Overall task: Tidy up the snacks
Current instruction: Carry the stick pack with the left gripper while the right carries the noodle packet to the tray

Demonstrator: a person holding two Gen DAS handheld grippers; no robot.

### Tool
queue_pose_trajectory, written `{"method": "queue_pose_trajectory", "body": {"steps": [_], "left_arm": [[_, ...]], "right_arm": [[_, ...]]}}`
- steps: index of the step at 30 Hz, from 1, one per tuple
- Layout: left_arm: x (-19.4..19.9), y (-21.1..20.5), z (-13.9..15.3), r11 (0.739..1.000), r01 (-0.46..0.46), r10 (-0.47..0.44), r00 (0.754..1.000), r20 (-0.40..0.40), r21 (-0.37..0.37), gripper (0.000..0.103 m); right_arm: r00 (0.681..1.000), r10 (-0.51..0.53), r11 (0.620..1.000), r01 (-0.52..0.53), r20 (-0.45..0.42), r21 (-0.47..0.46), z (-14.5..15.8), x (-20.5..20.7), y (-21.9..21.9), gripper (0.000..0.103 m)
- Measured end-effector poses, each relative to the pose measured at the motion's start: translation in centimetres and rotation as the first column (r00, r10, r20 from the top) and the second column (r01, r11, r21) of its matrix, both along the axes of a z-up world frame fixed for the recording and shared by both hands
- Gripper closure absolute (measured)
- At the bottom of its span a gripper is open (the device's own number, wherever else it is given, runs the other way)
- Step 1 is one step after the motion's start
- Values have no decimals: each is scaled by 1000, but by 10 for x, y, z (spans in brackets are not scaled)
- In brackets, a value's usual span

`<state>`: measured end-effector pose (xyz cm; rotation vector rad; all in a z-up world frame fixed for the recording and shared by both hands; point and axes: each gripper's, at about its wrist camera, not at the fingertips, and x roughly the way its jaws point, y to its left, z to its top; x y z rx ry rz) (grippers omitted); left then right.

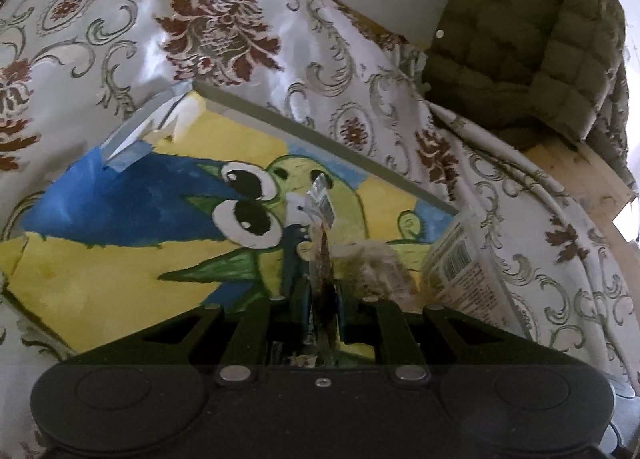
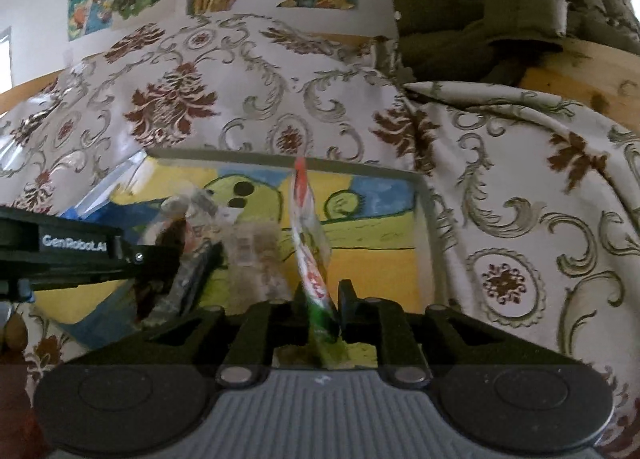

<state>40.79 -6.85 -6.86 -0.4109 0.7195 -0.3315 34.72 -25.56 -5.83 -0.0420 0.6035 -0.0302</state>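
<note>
A: Fingers first. Left fingers [image 1: 320, 291] pressed together on a clear snack packet [image 1: 318, 219], thin edge toward the camera, brown contents showing, crimped top and a barcode up at the far end.

B: And the right fingers [image 2: 326, 295]?

A: A narrow gap between them. A red, white and green packet [image 2: 310, 243] stands upright in that gap, its lower end down between the pads. Whether the pads press on it, I cannot tell.

B: Where are the packets?

A: Both over the clear box [image 2: 424, 211], which sits on the worktop under a flowered cloth [image 1: 240, 19]. A painted cartoon picture [image 1: 120, 259], yellow and blue with a green big-eyed creature, shows through the box bottom.

B: Anything already in the box?

A: A fluffy pale snack [image 1: 372, 263] just beside the left fingers, and a labelled packet [image 1: 460, 263] leaning against the right-hand wall.

B: Surroundings?

A: Olive quilted jacket [image 1: 520, 31] at the far corner on a wooden frame. From the right camera, the left gripper's black arm comes in from the left edge.
</note>
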Motion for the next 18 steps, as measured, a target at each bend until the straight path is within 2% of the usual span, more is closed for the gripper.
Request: {"method": "queue_pose_trajectory", "body": {"steps": [2, 3, 4, 5, 6, 8, 11, 12, 18], "left_arm": [[0, 3, 0, 1000, -13, 13, 1000, -17, 10, 80], [1, 4, 0, 1000, -22, 22, 999, -24, 13, 76], [1, 6, 1, 999, -28, 29, 999, -30, 14, 68], [1, 7, 1, 999, -35, 35, 999, -32, 15, 61], [0, 9, 3, 999, -43, 43, 999, -30, 17, 57], [-3, 12, 7, 998, -56, 56, 998, -19, 19, 44], [-7, 19, 16, 997, -76, 76, 997, -1, 17, 30], [-8, 21, 20, 997, -80, 80, 997, 8, 11, 29], [-19, 34, 44, 994, -112, 111, 991, 74, 6, 12]], "right_arm": [[1000, 12, 1000, -12, -8, 9, 0, 0, 2, 78], [1000, 15, 1000, -15, -9, 21, 1, -1, 2, 71], [1000, 19, 999, -19, -12, 37, 3, 0, 0, 66], [999, 29, 998, -28, -14, 62, 4, -1, -1, 55], [999, 32, 997, -31, -15, 77, 5, -1, -2, 50], [999, 33, 995, -31, -16, 90, 6, -1, -3, 46], [999, 45, 992, -43, -14, 121, 9, -1, -5, 37], [999, 48, 990, -46, -12, 134, 10, -2, -6, 32], [998, 60, 981, -65, 34, 185, 27, -9, -11, 16]]}}
